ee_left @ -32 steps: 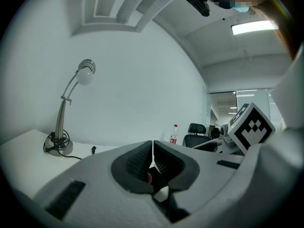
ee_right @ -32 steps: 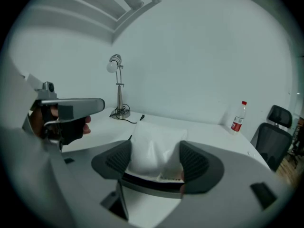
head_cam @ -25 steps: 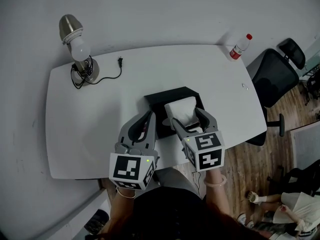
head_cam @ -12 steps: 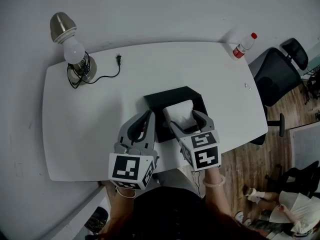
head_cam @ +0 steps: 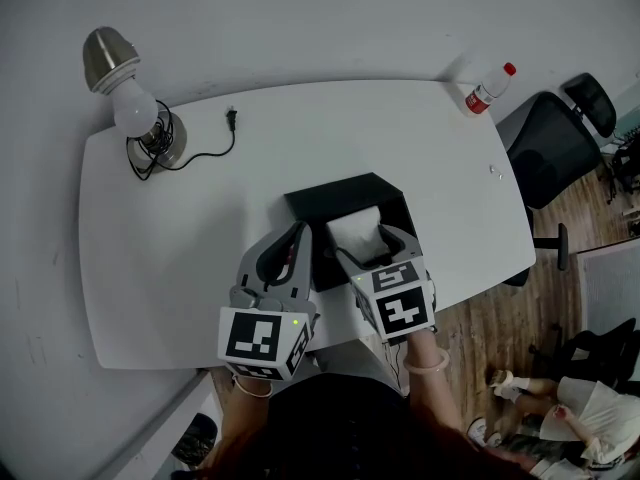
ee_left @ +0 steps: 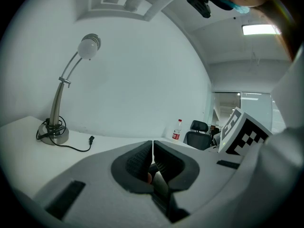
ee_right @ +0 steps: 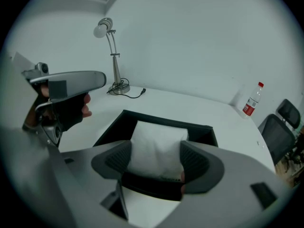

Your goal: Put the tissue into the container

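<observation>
The tissue [ee_right: 156, 146] is pinched between the jaws of my right gripper [head_cam: 365, 240], over the black container [head_cam: 340, 188] and seemingly partly inside it. I judge this the placing step: lower a little, then spread the jaws. My left gripper [ee_left: 152, 158] hangs just beside the container, jaws pressed together on nothing, above a white table [head_cam: 200, 228] with a lamp [head_cam: 135, 108] and a bottle [head_cam: 485, 90] near the plain wall.

**Q:** How are the claws built?

**A:** The left claw [head_cam: 297, 232] and right claw [head_cam: 366, 244] are moulded in grey and lined with black ribbed pads [ee_right: 116, 158]. Each is capped by a black-and-white marker cube [head_cam: 262, 338].

**Q:** What is worn?

**A:** A pale wrist band [head_cam: 432, 365] and dark clothing [head_cam: 330, 423].
</observation>
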Available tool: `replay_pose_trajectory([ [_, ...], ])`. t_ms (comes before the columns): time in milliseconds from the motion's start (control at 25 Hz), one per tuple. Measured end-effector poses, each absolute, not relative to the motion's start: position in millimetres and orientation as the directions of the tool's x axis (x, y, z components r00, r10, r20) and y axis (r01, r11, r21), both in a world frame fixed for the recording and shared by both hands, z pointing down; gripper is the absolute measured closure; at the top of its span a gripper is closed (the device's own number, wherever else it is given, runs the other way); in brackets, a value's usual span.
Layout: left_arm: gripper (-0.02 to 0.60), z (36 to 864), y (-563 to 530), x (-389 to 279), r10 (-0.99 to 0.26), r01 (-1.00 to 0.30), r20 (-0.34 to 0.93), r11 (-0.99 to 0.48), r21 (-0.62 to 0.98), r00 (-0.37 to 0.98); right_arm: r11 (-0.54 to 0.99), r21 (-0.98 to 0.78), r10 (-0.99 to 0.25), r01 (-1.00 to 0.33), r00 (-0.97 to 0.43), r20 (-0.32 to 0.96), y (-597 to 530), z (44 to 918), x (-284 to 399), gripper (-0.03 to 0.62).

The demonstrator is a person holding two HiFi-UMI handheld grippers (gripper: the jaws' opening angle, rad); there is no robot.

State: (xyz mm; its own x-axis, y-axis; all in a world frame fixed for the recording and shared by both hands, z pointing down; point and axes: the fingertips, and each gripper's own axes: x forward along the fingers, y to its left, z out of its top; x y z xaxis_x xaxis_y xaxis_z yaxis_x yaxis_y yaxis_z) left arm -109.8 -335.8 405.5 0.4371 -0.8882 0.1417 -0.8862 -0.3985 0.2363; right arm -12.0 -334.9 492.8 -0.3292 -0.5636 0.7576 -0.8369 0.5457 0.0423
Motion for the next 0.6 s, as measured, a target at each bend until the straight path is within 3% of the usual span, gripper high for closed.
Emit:
replay_pose_trajectory([
  [600, 0.552, 413.2, -341.4, -118.8, -0.892, -0.892, 0.159, -0.379, 0.248, 0.423, 0.622, 0.101, -0.454, -0.777, -0.253, 0.854, -334.6, 514.5, -15.7, 0.253],
])
